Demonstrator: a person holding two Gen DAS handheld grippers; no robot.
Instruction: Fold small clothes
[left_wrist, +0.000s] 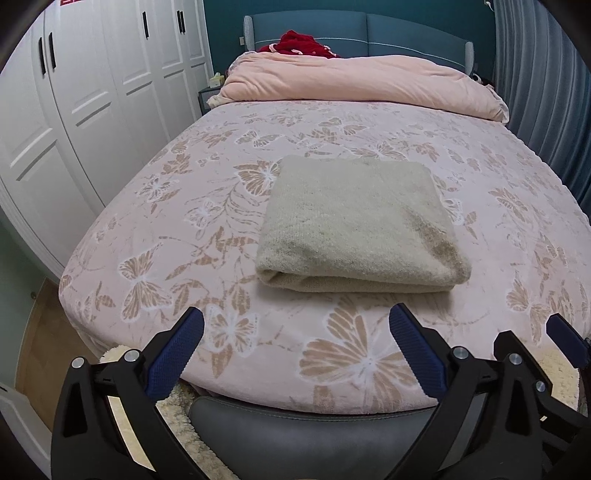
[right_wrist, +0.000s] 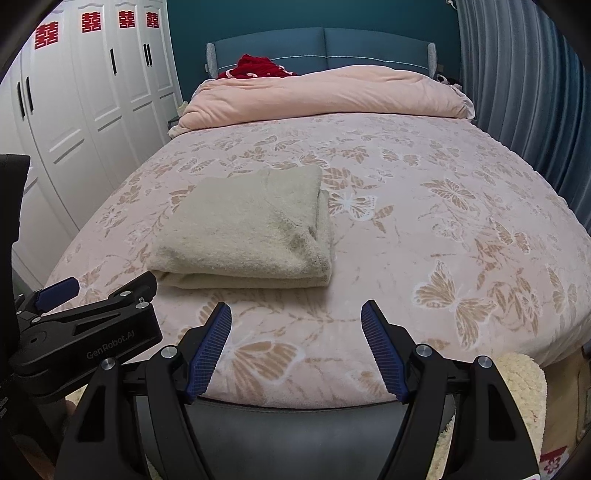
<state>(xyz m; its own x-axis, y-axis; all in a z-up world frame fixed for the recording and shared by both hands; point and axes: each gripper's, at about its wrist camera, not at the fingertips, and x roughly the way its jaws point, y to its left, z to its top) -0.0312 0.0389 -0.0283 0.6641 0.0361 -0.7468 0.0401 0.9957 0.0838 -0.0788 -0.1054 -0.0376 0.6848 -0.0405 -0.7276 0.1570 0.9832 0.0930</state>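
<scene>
Grippers first: my left gripper (left_wrist: 295, 328) and right gripper (right_wrist: 295, 325) both hover with fingers spread apart, holding nothing, over the bed's near edge. Just beyond lies the folded beige garment (left_wrist: 360, 225) on the butterfly bedspread (left_wrist: 184, 206). Farther back sits the pink duvet (left_wrist: 362, 81).

red cloth (left_wrist: 301, 43) half hidden behind quilt (left_wrist: 362, 79)

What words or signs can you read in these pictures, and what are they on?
"GenRobot.AI": on the left gripper, seen from the right wrist.
"囍" in red, four times: on the white wardrobe doors.
Red sign at the top of the left wrist view: cut off, unreadable.
</scene>
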